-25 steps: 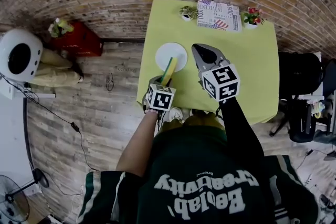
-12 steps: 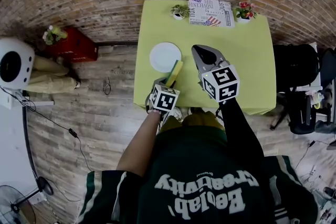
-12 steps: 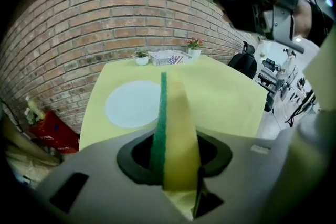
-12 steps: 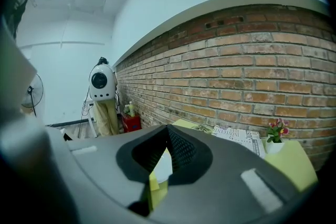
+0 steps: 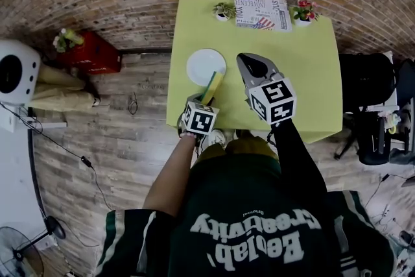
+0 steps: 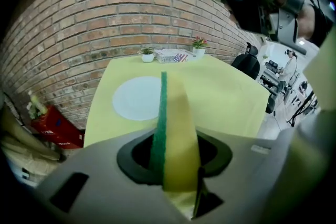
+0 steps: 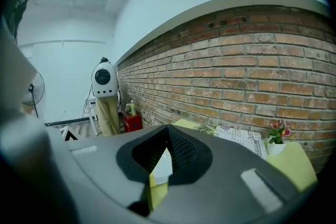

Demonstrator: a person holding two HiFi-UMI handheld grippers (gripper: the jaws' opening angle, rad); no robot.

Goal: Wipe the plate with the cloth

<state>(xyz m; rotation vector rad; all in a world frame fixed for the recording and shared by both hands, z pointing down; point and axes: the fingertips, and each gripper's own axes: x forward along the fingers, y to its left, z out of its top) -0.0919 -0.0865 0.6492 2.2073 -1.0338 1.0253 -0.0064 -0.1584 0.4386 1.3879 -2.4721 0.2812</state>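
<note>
A white plate [image 5: 206, 66] lies on the left part of the yellow-green table [image 5: 305, 74]. My left gripper [image 5: 205, 102] is shut on the cloth [image 5: 213, 85], a yellow pad with a green face. The cloth stands on edge just above the plate's near rim. In the left gripper view the cloth [image 6: 173, 128] rises between the jaws, with the plate [image 6: 139, 97] beyond it. My right gripper [image 5: 244, 60] hovers to the right of the plate with its jaws closed together and nothing in them. The same gripper [image 7: 168, 131] tapers to a point in its own view.
At the table's far edge sit a printed paper box [image 5: 261, 12] and two small flower pots [image 5: 223, 12] [image 5: 303, 12]. A brick wall runs behind. A red box [image 5: 91, 52] and a white appliance [image 5: 13, 71] stand on the floor at left, a black chair [image 5: 369, 84] at right.
The left gripper has drawn the cloth slightly back from over the plate toward its near rim. The right gripper has stayed where it was.
</note>
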